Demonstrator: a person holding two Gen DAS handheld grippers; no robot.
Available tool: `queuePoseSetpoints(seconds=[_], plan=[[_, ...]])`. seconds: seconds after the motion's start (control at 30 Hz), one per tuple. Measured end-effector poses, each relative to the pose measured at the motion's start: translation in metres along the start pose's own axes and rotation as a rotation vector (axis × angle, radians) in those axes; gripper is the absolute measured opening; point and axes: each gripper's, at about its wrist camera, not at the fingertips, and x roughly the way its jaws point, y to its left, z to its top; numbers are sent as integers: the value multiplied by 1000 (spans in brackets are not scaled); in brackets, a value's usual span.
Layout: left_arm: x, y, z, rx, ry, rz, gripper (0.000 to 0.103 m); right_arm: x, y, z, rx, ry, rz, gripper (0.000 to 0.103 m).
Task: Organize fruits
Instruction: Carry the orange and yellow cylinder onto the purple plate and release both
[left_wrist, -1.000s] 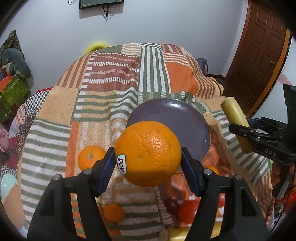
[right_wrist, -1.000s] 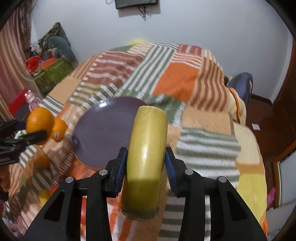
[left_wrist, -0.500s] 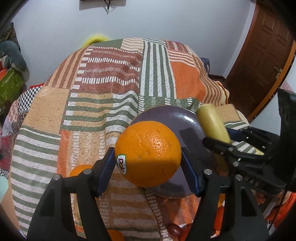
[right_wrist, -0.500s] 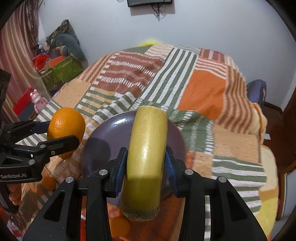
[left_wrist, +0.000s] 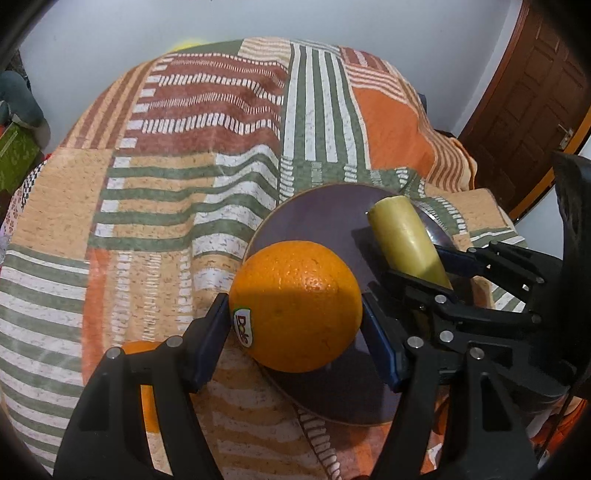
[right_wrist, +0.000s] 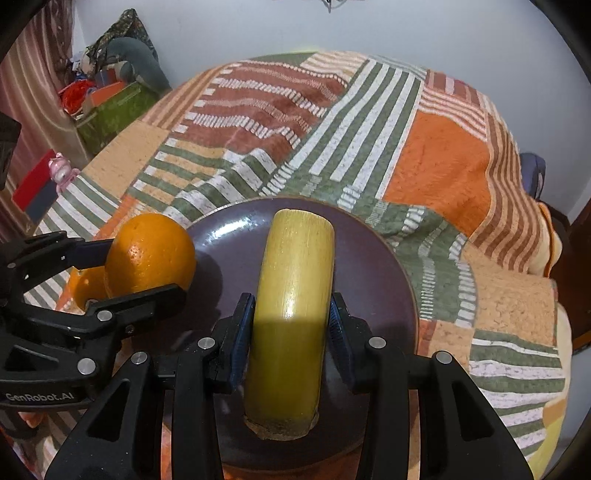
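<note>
Left gripper (left_wrist: 295, 317) is pinching a large orange (left_wrist: 295, 306) between its blue pads (left_wrist: 212, 343), the fruit sitting over the near-left rim of a dark purple plate (left_wrist: 325, 218). Right gripper (right_wrist: 291, 328) is clamping a yellow-green cut cane-like stalk (right_wrist: 291, 306) lengthwise between its pads (right_wrist: 240, 332), the stalk hanging over the middle of the same plate. Whether either fruit is touching the plate cannot be told.

Left wrist view is giving what the right one is not: a "Dole" sticker (left_wrist: 243, 326) on the orange's lower left side, a second, smaller orange (left_wrist: 142, 349) lying on the blanket partly behind the left finger, and a brown wooden door (left_wrist: 532, 96) at the far right. It is also showing the right gripper from the side, with the stalk's rounded far end pointing toward the plate's far rim.

Right wrist view is adding the stalk's rough, fibrous cut end (right_wrist: 280, 428) nearest the camera, fine lengthwise streaks along its skin, and a green box (right_wrist: 114, 114) with clutter beyond the bed's far-left corner. There the orange is showing at the plate's left rim, dimpled and glossy.

The plate is resting on a patchwork striped blanket (left_wrist: 192, 155) covering the bed.
</note>
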Motion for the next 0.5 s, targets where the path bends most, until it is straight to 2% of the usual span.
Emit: queuePoseSetpoints(seconds=[0.17, 0.4, 0.5], plan=[[3, -3, -1, 18, -4, 4, 68, 10, -3, -5, 4, 34, 21, 37], [1, -5, 2, 13, 17, -3, 70, 0, -3, -4, -2, 43, 4, 37], [-14, -7, 3, 11, -21, 10, 79, -12, -4, -2, -6, 19, -5, 41]])
